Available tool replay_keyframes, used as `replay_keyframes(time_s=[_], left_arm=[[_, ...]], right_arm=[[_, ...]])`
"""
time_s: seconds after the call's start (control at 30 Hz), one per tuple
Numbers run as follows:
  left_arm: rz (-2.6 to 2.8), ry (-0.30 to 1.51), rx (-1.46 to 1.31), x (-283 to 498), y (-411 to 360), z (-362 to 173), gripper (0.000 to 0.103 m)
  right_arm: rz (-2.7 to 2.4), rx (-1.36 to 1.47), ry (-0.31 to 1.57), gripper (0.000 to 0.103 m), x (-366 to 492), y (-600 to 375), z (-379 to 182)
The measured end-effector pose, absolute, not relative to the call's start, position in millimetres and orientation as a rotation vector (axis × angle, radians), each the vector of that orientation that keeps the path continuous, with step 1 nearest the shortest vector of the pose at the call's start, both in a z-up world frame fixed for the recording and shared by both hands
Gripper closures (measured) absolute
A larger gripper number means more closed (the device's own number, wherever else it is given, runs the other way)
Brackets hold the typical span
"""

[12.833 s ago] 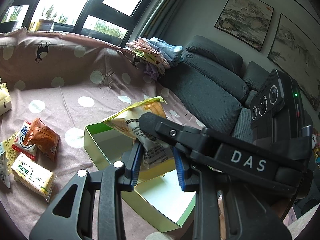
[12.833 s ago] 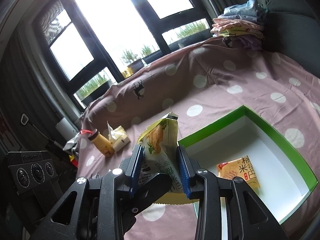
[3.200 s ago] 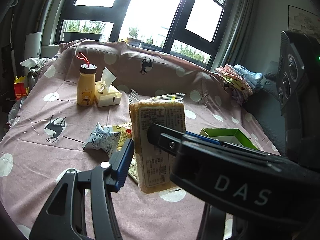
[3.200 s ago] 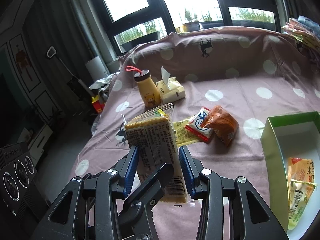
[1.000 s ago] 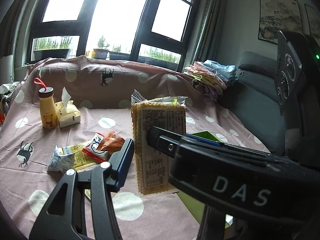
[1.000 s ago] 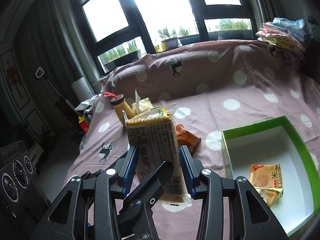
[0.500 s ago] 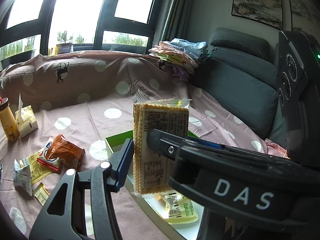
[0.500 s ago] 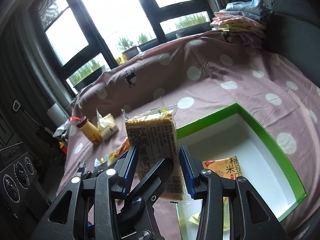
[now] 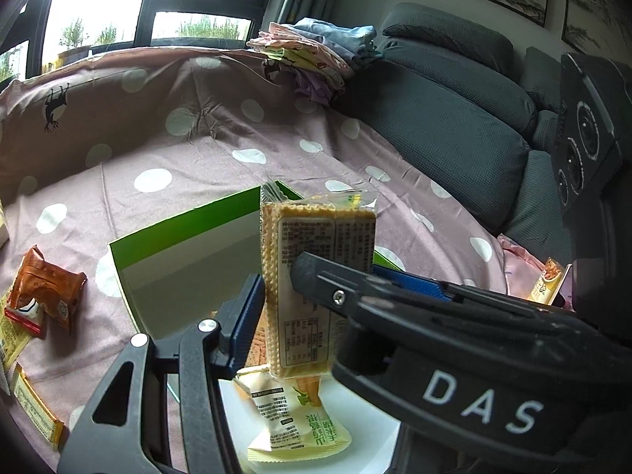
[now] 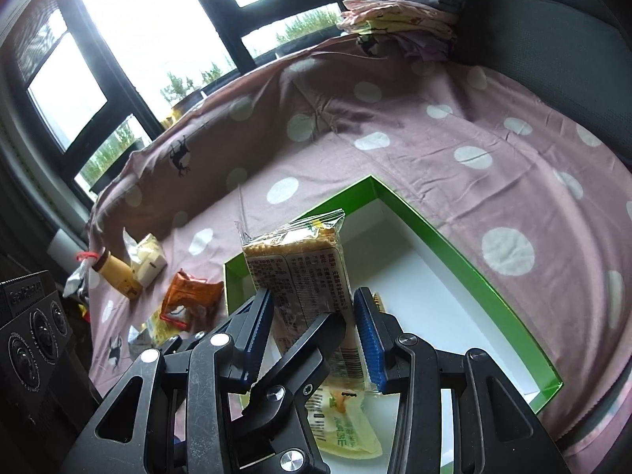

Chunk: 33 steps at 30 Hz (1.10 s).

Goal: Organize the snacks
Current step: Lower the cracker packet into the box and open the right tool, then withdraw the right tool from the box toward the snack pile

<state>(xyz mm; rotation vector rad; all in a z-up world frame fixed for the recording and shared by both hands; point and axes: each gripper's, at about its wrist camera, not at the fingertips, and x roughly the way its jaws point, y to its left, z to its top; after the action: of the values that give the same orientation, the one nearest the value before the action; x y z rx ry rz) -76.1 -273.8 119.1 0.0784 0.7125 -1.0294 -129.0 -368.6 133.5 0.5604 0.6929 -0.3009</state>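
A clear-wrapped cracker pack (image 9: 316, 276) stands upright, held from both sides. My left gripper (image 9: 312, 308) and my right gripper (image 10: 316, 324) are both shut on it; the pack also shows in the right wrist view (image 10: 304, 276). It hangs over the near end of a green-rimmed white box (image 9: 177, 245), also in the right wrist view (image 10: 454, 252). A yellow snack packet (image 9: 296, 418) lies in the box below the pack, also in the right wrist view (image 10: 343, 422).
On the pink dotted cloth (image 9: 197, 166) left of the box lie an orange packet (image 9: 43, 288), a yellow bar (image 9: 35, 410), a bottle (image 10: 114, 272) and a tissue pack (image 10: 146, 260). A grey sofa (image 9: 454, 91) and folded clothes (image 9: 316, 47) stand at the right.
Both grippers have carried the cracker pack to the right, from above the cloth and box edge to over the box, and lower toward the yellow packet.
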Motion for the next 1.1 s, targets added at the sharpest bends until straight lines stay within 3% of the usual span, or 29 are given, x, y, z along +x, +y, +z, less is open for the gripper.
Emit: replay_keyframes(time_s=[0.7,0.8,0.97,1.1], left_arm=[[-1.041,0.898,0.106,-74.5,-297.9,96.5,0.053],[-1.027,0.868,0.101,-76.4,-286.2,104.3,0.048],[-1.0,0.873,-0.01,-70.1,-244.8,112.3,0.028],[-0.897,0.865,-0.072,-61.3,-197.7,120.0,0.026]], right_arm=[[-0.397,0.618,0.792,0.059,-134.7,-393.7,107.1],[-0.397,0.618,0.774,0.059,-135.8,-391.4,111.5],[-0.427,0.594,0.754,0.059,-134.5,-384.8,119.6],[-0.419,0.561,0.75,0.054,-129.2,-373.7,126.6]])
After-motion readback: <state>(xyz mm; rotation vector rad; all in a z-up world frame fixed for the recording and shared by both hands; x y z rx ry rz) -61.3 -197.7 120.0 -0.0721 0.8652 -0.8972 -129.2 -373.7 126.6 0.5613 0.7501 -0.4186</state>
